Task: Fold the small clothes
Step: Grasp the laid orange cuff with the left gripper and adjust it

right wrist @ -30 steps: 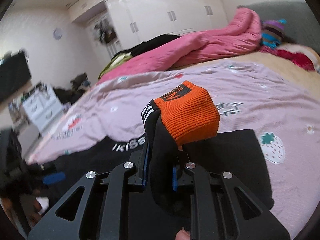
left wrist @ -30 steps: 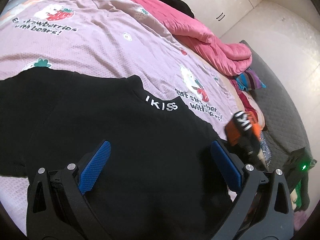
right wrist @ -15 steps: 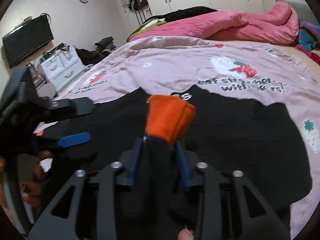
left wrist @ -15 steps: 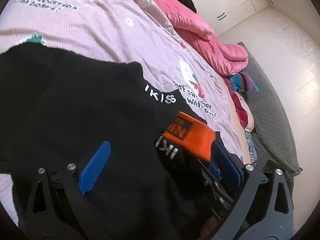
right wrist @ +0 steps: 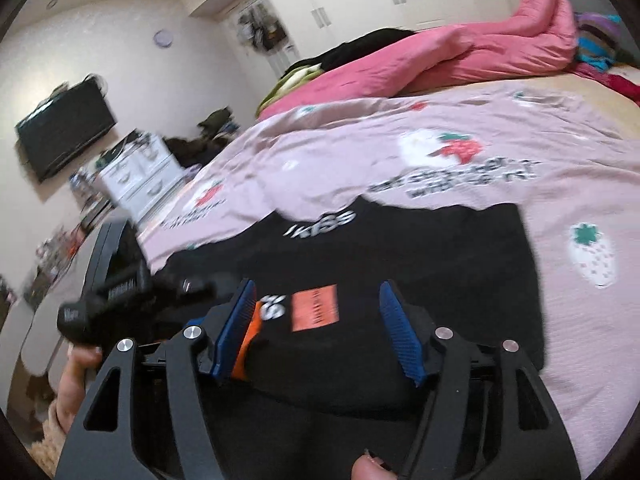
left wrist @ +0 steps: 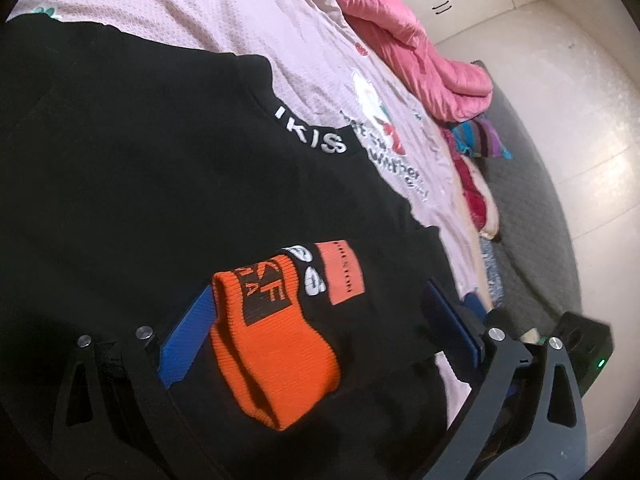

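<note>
Sock, pinched a second ago, now lies loose on the shirt; right gripper jaws have just spread, left gripper jaws wide around it.

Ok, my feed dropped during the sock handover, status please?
Right gripper open, jaws just opening. Left gripper open around the orange-and-black knit sock, resting on the black sweatshirt. Nothing in the way.

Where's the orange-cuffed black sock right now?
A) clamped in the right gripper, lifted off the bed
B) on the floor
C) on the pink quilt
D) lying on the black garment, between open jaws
D: the sock lies on the black garment, and the right gripper, whose jaws have just been opening, stands with its pads clear of it.
</note>
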